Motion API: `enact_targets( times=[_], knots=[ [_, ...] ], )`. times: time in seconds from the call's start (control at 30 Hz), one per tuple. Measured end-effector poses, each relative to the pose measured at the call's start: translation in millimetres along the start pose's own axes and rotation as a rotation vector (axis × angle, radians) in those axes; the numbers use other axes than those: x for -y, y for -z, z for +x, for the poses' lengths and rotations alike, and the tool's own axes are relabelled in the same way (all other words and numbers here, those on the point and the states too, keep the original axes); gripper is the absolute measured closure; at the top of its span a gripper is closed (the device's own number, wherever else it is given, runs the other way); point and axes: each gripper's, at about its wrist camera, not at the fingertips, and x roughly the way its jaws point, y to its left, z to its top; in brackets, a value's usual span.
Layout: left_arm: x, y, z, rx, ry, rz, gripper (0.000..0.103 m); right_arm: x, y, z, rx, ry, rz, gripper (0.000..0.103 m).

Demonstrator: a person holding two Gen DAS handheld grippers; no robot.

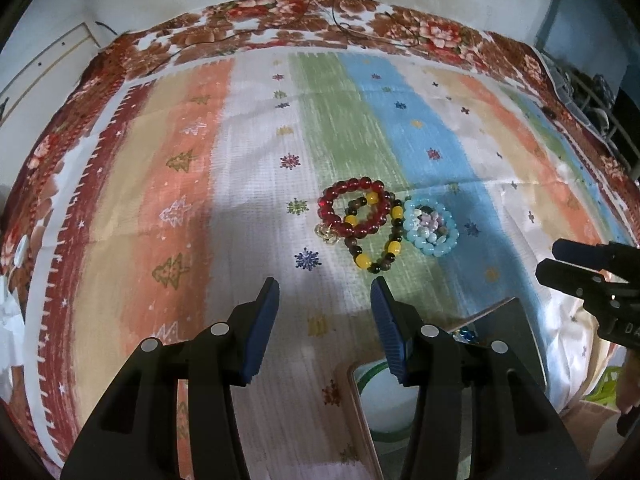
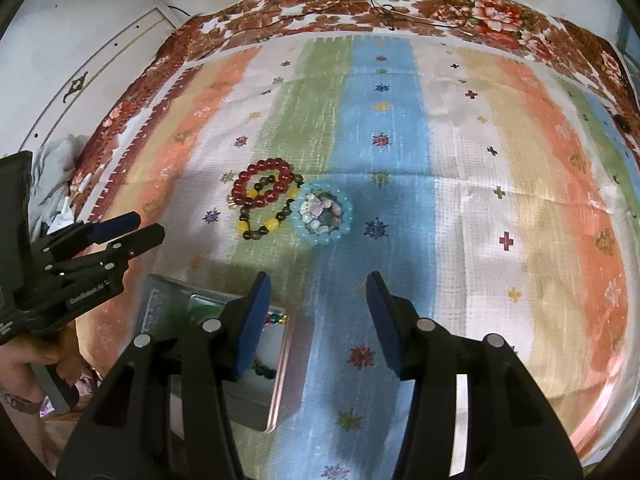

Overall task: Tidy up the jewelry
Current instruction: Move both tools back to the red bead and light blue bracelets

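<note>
Three bead bracelets lie together on the striped cloth: a red one (image 1: 354,210) (image 2: 266,185), a yellow-and-brown one (image 1: 376,240) (image 2: 266,218) partly under it, and a light blue one (image 1: 430,228) (image 2: 322,216) with small pastel stones inside its ring. My left gripper (image 1: 324,292) is open and empty, hovering short of the bracelets; it also shows at the left of the right wrist view (image 2: 150,226). My right gripper (image 2: 316,284) is open and empty, short of the blue bracelet; it shows at the right edge of the left wrist view (image 1: 550,258).
An open jewelry box (image 2: 288,364) (image 1: 516,320) sits on the cloth near the front between the grippers, with coloured beads (image 2: 276,319) and a green ring (image 1: 370,376) inside. A floral blanket (image 1: 280,24) borders the cloth's far edge. Thin cables (image 2: 384,12) lie on it.
</note>
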Motion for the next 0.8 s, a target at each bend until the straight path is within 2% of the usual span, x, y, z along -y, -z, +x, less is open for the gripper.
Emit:
enact_targets(
  times=[0.27, 0.8],
  knots=[
    [5, -12, 16, -0.016, -0.012, 0.042, 0.051, 4, -12, 21, -0.025, 0.026, -0.006, 0.052],
    [-4, -31, 48, -0.054, -0.039, 0.077, 0.051, 18, -31, 59, -0.073, 0.080, -0.021, 0.052]
  ],
)
